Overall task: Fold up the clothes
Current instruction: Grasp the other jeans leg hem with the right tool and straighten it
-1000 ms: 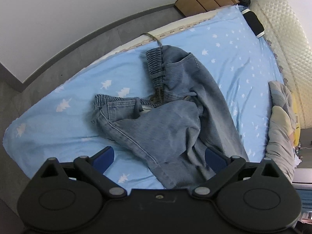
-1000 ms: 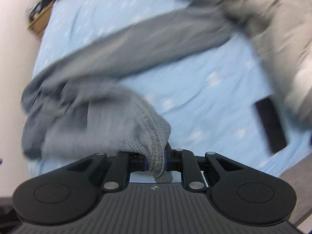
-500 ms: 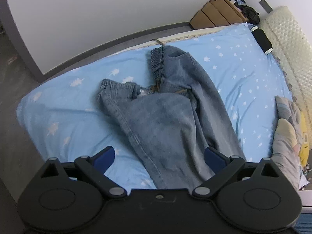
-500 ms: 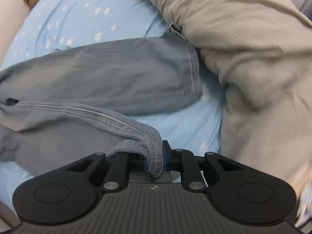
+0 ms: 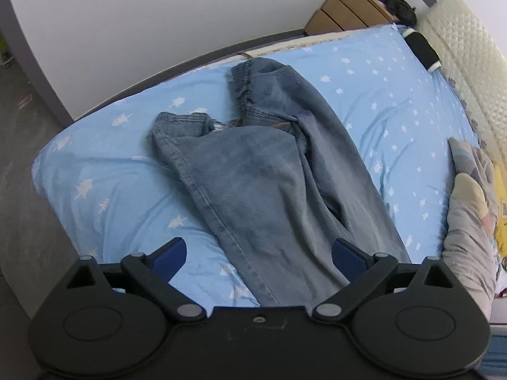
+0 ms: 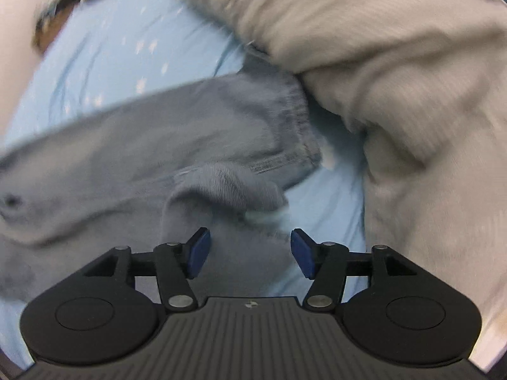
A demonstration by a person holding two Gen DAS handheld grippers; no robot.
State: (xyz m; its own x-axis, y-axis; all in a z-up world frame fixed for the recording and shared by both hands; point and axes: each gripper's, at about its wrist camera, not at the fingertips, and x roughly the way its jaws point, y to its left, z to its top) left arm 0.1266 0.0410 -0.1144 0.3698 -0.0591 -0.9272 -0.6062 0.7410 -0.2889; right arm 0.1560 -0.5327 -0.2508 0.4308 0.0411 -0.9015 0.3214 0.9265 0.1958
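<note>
Left gripper point(image 5: 258, 255) wide above jeans point(image 5: 259, 177); right gripper point(image 6: 250, 248) wide, empty.

Bed's got a light blue sheet point(image 5: 374, 101) with little white tree prints on it. At the far corner of the bed there's a wooden drawer unit point(image 5: 345, 9) against the white wall point(image 5: 158, 15), plus a cream quilted headboard point(image 5: 469, 60) along the bed's right side. A grey cushion point(image 5: 469, 209) sits on the sheet near the right edge.
</note>
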